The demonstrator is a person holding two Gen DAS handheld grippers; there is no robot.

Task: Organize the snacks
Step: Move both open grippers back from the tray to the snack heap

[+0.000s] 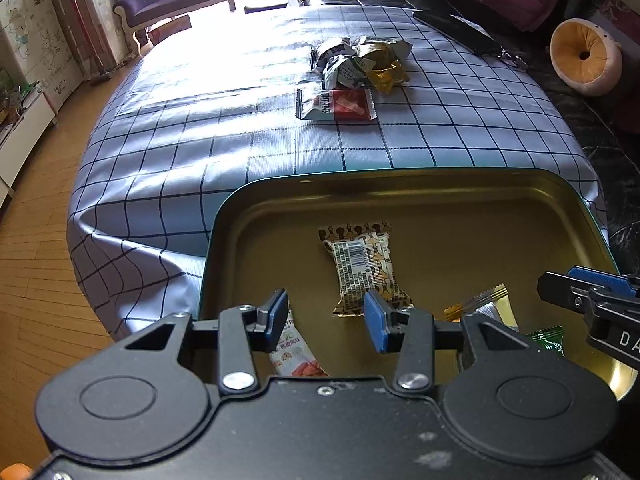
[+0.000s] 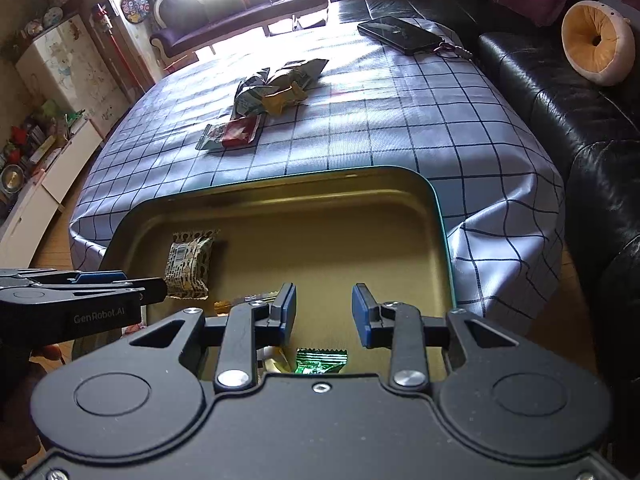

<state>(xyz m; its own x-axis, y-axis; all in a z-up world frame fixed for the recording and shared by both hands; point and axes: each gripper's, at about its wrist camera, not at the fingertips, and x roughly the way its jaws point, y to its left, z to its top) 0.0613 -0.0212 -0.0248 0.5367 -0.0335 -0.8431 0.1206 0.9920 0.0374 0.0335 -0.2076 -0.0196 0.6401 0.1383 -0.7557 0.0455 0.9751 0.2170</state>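
A gold tin tray sits at the near edge of the checked tablecloth. In it lie a brown patterned snack pack, a white and orange pack, a small gold wrapper and a green wrapper. My left gripper hangs open over the tray with nothing between its fingers. My right gripper is also open above the green wrapper, holding nothing. Farther out on the cloth lie a red and white pack and a heap of snack packs.
A black phone rests at the table's far right corner. A black leather sofa with a round cushion runs along the right. Wooden floor and low cabinets lie to the left.
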